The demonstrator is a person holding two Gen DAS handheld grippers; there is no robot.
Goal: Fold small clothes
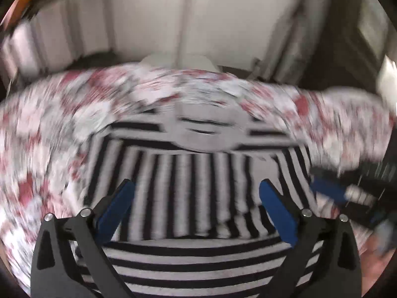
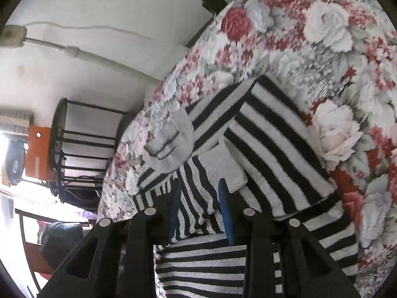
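Note:
A black-and-white striped sweater (image 1: 198, 188) with a grey collar (image 1: 206, 129) lies on a floral bedspread (image 1: 44, 129). My left gripper (image 1: 196, 186) is open and hovers just above the sweater's chest; this view is blurred. The right gripper shows at its right edge (image 1: 330, 193). In the right wrist view the sweater (image 2: 273, 144) is partly folded, with the grey collar (image 2: 171, 144) to the left. My right gripper (image 2: 199, 193) has its blue fingers (image 2: 225, 211) narrowly apart around a bunched fold of striped fabric with a grey cuff (image 2: 228, 171).
The floral bedspread (image 2: 335, 49) covers the whole bed. Past the bed's edge stand a white wall (image 2: 99, 12), a black wire rack (image 2: 82, 146) and an orange board (image 2: 37, 151). White cupboard doors (image 1: 186, 19) stand behind the bed.

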